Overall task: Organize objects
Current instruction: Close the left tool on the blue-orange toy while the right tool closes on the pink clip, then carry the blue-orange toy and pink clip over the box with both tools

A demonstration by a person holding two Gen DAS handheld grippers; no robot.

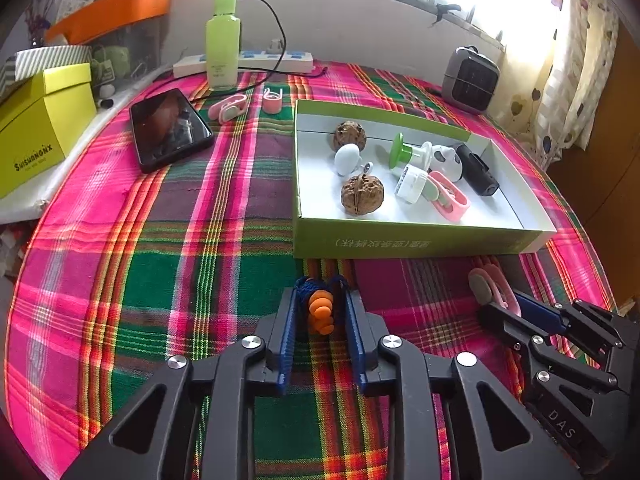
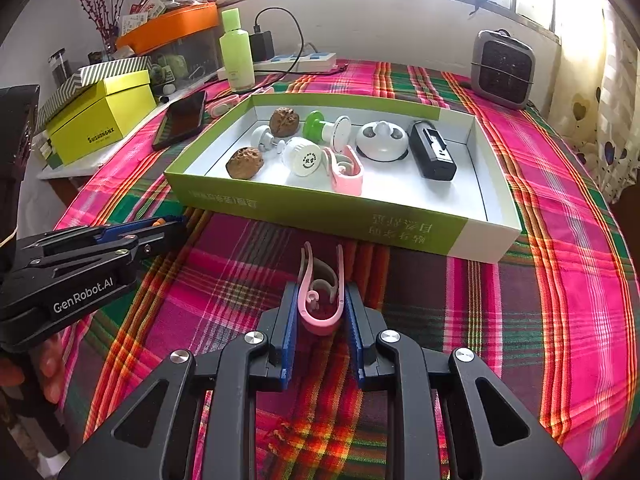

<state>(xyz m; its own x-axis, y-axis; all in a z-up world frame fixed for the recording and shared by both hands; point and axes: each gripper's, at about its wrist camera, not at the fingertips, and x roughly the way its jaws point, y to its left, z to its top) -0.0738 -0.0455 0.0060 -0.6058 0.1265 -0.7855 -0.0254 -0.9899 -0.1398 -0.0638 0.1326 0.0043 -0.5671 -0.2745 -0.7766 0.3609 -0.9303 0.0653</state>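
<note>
orange earplug (image 1: 320,316) pinched in the left claw (image 1: 321,312), pink clip (image 2: 322,300) squeezed in the right claw (image 2: 322,304).

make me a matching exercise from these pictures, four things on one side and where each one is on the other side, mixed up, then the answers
Things:
1. orange earplug
2. phone
3. black clip-on device
4. green bottle

Places:
A. inside the green box
B. standing by the power strip
C. between the left gripper fingers
D. flat on the plaid cloth, left of the box

Pairs: 1-C, 2-D, 3-A, 4-B
</note>
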